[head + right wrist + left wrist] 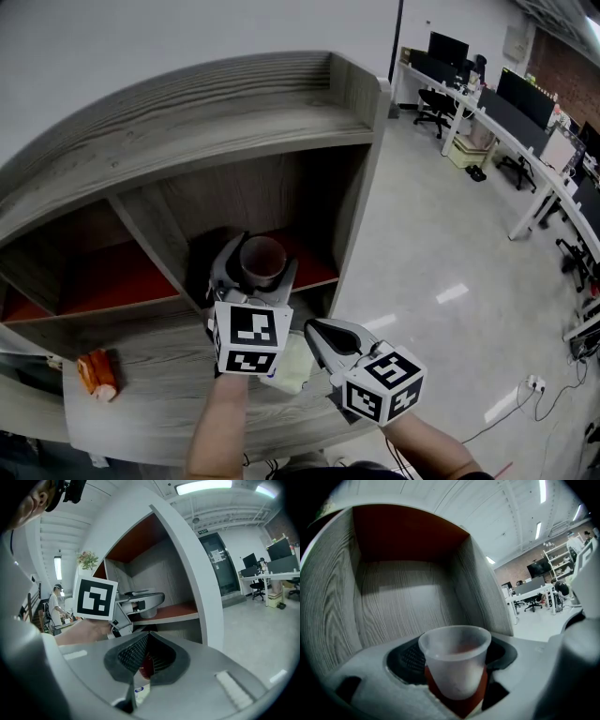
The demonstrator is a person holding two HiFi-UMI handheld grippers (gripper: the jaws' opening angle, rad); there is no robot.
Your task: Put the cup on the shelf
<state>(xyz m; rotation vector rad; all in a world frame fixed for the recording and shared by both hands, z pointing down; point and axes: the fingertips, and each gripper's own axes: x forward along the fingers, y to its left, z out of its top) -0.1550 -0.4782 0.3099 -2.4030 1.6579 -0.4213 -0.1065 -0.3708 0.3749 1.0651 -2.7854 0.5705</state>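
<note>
Within the right-hand compartment of the grey wood-grain shelf unit [281, 94], the translucent plastic cup [454, 667] stood upright and mouth up on the red floor panel [317, 267], near that panel's front edge. The left gripper [259, 274] reached in around it. Its jaws stood apart, one dark pad at 9 o'clock of the cup and one at 3 o'clock, with a sliver of room on each side and neither pad pressing on the wall.

Seen along those jaws, the compartment lay open behind the cup at 12 o'clock. It was bounded by the back panel, the divider [155, 239] at 9 o'clock, the end upright [370, 178] at 3 o'clock and a red-brown underside overhead.

The right gripper [314, 326] hung outside the unit, at 5 o'clock of the cup in the head view, over the lower ledge [159, 394]. Its jaw tips met and gripped nothing. A pale packet [292, 366] lay on the ledge between the two grippers, close to the front edge. An orange-and-white item [97, 372] lay well apart at 8 o'clock.

Open polished floor [441, 244] ran from 1 to 4 o'clock beyond the end upright, as far as a row of desks with monitors [525, 108].
</note>
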